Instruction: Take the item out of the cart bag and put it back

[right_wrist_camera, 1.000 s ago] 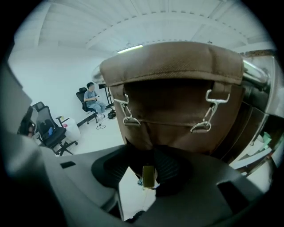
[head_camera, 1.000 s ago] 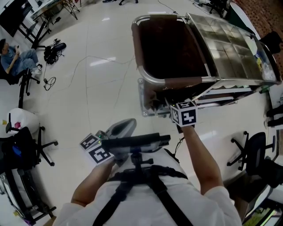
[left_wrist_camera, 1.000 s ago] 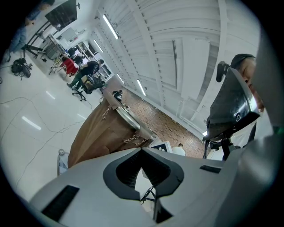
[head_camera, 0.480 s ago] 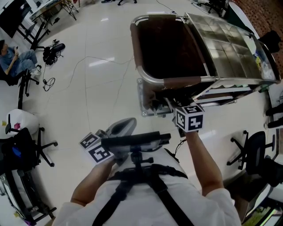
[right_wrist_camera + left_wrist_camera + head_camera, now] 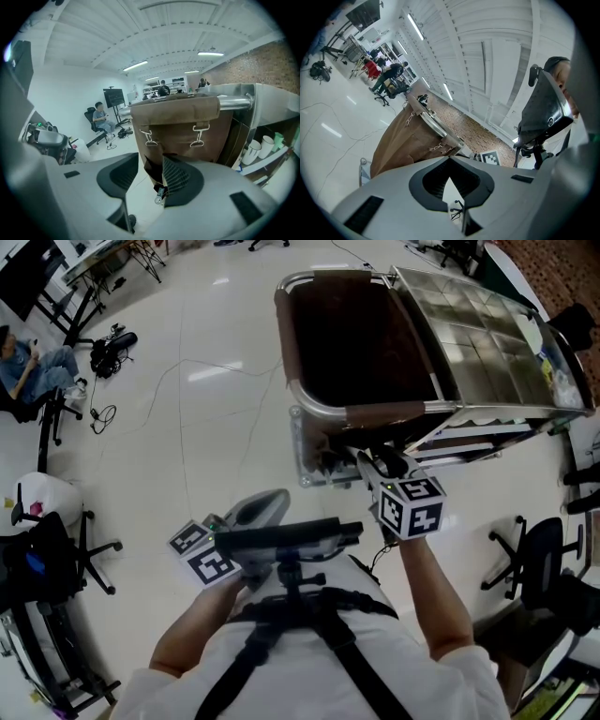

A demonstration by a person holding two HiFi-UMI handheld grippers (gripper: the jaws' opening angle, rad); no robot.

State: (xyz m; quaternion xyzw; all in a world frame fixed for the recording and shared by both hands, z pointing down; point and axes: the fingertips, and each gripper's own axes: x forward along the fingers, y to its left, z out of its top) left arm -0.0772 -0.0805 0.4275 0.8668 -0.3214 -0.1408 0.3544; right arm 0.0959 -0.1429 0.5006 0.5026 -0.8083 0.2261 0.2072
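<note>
The right hand-held gripper [image 5: 151, 163] had its jaws a bit apart, holding nothing, right up by the brown cart bag [image 5: 180, 124]. The left hand-held gripper [image 5: 450, 160] was closed and empty.

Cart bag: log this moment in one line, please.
right gripper open, facing cart bag front | left gripper shut, empty, near torso | no item held

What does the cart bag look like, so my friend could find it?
Find the big metal cart on the shiny white floor. At its left end in the head view, a silver tube frame holds a deep, open bag. It is the cart's only dark brown fabric part, next to its flat grey metal top.
</note>
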